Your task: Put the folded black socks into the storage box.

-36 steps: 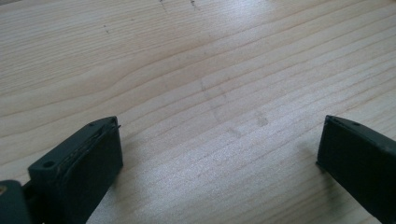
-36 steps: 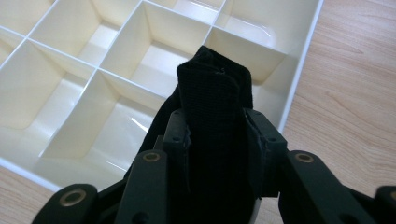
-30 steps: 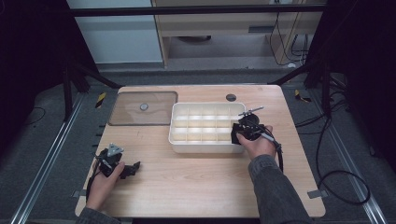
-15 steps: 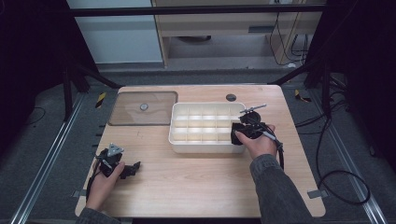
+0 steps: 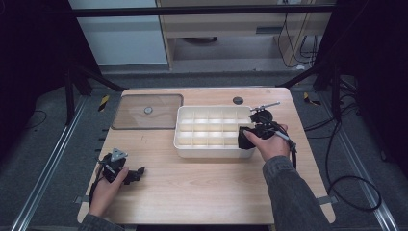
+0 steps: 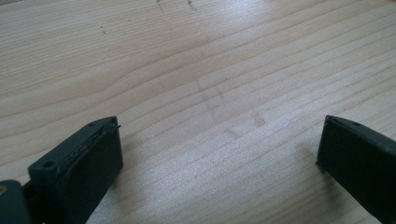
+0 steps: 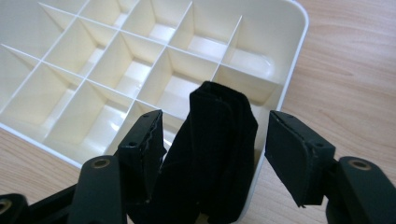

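Note:
A white tray [image 5: 207, 153] divided into several compartments stands at the table's middle right. A folded black cloth [image 7: 215, 140] stands upright in its near right corner compartment [image 5: 244, 140]. My right gripper [image 7: 215, 116] hovers over that corner with its jaws on either side of the cloth. They have just been opening: the right pad [image 7: 294, 154] stands apart from the cloth and the left one sits beside it. My left gripper [image 5: 137, 172] lies at the near left of the table, open, with bare wood between its jaws [image 6: 219, 126].
A clear brownish lid [image 5: 148, 111] lies flat on the table left of the tray. A small dark round spot [image 5: 238, 100] is behind the tray. Bare wooden table [image 5: 202, 187] stretches in front of the tray. Cables trail off the table's right side.
The right gripper's jaws have spread apart and the hand has lifted slightly above the tray corner, leaving the black cloth in the compartment. The left hand has stayed put.

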### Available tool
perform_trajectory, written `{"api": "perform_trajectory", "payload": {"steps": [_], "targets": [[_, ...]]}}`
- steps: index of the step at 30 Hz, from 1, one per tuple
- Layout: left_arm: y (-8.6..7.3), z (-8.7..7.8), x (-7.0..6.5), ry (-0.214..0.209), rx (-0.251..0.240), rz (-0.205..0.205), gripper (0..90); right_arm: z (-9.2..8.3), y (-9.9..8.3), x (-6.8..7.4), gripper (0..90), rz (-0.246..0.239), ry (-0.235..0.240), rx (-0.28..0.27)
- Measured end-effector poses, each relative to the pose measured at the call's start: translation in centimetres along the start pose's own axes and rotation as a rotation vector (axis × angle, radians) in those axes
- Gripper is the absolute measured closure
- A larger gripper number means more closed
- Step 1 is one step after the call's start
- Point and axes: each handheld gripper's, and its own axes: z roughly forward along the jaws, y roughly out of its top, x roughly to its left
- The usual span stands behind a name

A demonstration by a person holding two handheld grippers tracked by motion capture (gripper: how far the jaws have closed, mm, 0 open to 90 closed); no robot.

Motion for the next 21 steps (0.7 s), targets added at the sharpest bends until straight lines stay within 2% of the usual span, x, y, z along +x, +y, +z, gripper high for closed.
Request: {"api": "perform_trajectory", "payload": {"steps": [9,15,21], "targets": [[0.0,0.0,0.0,-0.003,-0.003,-0.005,0.0,-1.4,1.3,-0.5,39.1,0.011,0.003,0.014],[0.0,0.0,-0.1,-0.002,-0.004,-0.005,0.0,-2.7,2.2,-0.9,50.2,0.008,0.011,0.012],[0.0,0.0,-0.1,-0.002,-0.004,-0.002,0.0,-4.0,3.1,-1.4,66.7,0.000,0.026,-0.002]]}}
